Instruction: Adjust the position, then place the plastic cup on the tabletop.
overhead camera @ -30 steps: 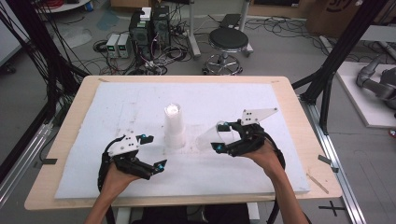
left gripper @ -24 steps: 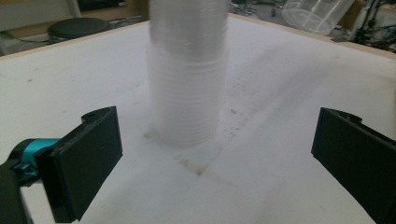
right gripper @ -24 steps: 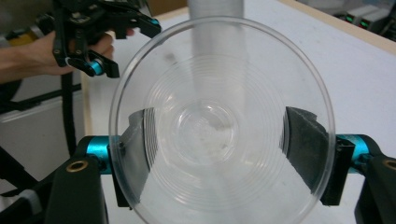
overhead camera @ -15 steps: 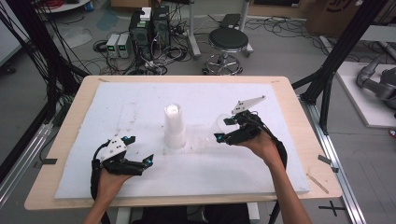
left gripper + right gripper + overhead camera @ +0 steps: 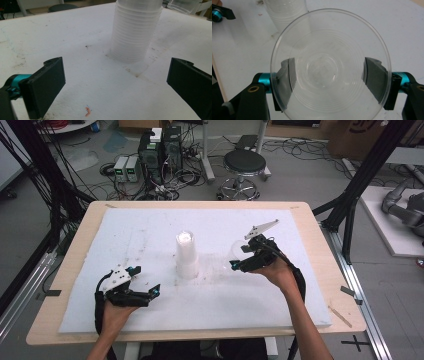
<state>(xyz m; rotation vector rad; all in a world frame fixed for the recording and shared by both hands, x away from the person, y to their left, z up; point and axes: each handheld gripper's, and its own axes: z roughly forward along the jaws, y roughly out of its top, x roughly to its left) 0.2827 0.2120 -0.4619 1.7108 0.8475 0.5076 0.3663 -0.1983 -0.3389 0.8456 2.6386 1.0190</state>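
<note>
We've got a clear cup pinched across its sides in the right gripper, right of the stack. It looks light, thin, slick (squeeze gently, it'd buckle). Left gripper sits spread wide on the foam, empty.

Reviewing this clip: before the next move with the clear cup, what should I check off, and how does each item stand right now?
1. Right gripper shut on the clear cup: ok; a jaw presses each side of the cup wall.
2. Cup clear of the cup stack: ok; in the high view it sits to the right, apart from the stack.
3. Cup stack upright on the white foam board: ok.
4. Left gripper open and empty: ok; jaws wide apart, nothing between them.
5. Left gripper lined up with the stack: ok; the stack stands ahead, between the jaws' lines.
6. Cup lifted off the board: cannot tell.
</note>
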